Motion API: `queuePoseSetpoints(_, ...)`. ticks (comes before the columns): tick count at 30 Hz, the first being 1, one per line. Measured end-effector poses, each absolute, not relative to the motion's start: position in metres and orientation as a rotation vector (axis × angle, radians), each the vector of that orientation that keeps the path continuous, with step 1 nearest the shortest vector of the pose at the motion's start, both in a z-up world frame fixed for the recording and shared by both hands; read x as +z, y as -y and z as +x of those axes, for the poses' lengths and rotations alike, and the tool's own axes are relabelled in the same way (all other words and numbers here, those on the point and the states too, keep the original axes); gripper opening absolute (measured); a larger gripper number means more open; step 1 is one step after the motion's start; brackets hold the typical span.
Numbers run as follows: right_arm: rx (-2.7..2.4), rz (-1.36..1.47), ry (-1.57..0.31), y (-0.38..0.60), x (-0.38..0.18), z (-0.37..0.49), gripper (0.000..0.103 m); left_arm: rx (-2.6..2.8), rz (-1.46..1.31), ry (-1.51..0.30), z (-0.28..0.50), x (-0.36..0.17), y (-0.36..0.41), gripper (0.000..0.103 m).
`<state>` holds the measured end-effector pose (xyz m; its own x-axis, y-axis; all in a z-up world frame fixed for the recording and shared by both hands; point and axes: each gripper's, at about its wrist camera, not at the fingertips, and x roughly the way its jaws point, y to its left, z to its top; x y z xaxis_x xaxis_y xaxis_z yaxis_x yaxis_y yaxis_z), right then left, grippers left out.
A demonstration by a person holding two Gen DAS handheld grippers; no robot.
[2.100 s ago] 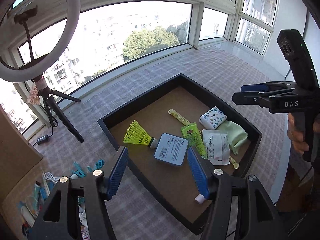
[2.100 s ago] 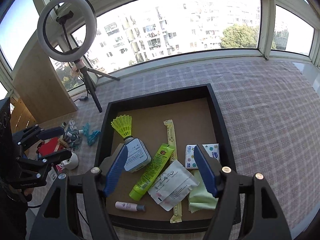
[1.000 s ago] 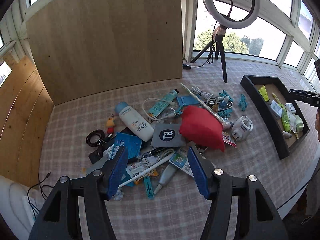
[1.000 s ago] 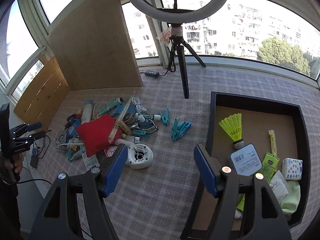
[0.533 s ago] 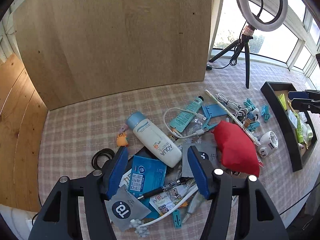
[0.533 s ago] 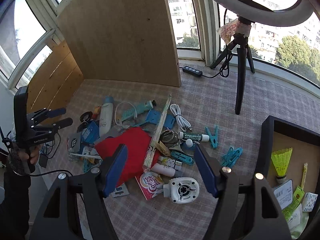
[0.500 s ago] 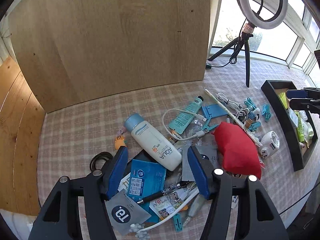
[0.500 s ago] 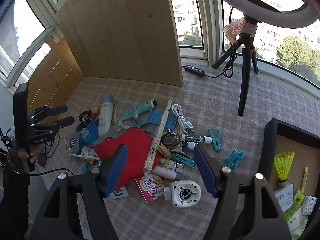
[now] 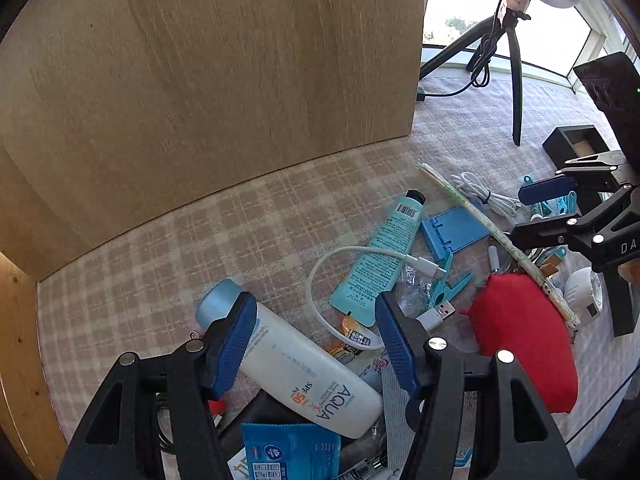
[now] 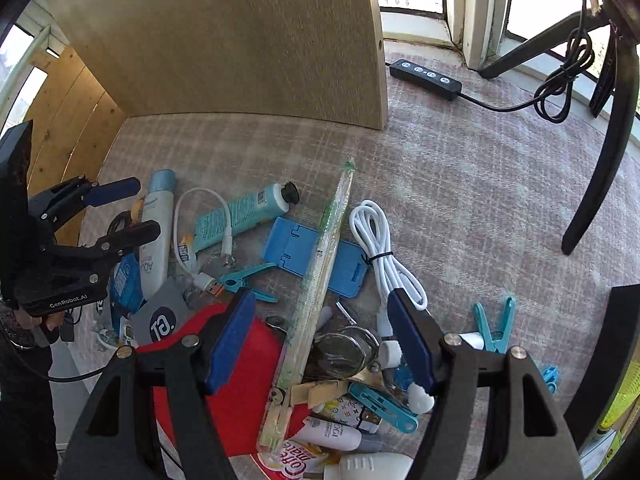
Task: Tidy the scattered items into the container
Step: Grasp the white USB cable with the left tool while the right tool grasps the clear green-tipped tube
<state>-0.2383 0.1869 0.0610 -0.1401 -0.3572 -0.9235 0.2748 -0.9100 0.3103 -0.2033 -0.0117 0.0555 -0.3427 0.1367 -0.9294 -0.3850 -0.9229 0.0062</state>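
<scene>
My left gripper [image 9: 316,340] is open and empty, low over the white AQUA sunscreen bottle [image 9: 304,368], which lies between its fingers. A teal tube [image 9: 380,260], a short white USB cable [image 9: 320,288] and a red pouch [image 9: 528,344] lie beyond. My right gripper [image 10: 320,340] is open and empty above the pile, over a long wrapped stick [image 10: 320,280] and the red pouch [image 10: 240,380]. A blue phone stand [image 10: 304,256] and a coiled white cable [image 10: 380,248] lie ahead. The black tray [image 9: 576,144] shows far right.
A tall wooden board [image 9: 200,80] stands behind the pile. A ring-light tripod [image 10: 600,128] and its cable remote [image 10: 424,74] stand on the checked cloth at the right. Teal clothespins [image 10: 494,328] lie near the tray edge [image 10: 616,340].
Both grippers have moved from over the tray to the scattered pile and dropped lower and closer. The left one now straddles the sunscreen bottle. Both stay open.
</scene>
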Motion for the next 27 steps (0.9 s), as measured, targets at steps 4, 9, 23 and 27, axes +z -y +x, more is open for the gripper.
queuePoseSetpoints(4,-2.072,1.738,0.105,-0.183,0.053,-0.247,0.067,2.29,-1.584,-0.32,-0.212,0.048,0.012,0.059)
queuePoseSetpoints(9,-2.046,1.735,0.094,-0.174,0.049,-0.25,0.067,2.267,-1.595,-0.326,-0.219,0.04,0.009,0.059)
queuePoseSetpoints(23,-1.981,1.764,0.12,-0.157,0.044,-0.248,0.053,2.194,-1.613,-0.33,-0.221,0.028,0.001,0.054)
queuePoseSetpoints(27,-1.973,1.805,0.108,-0.154,0.033,-0.25,0.048,2.189,-1.63,-0.333,-0.222,0.025,0.001,0.047)
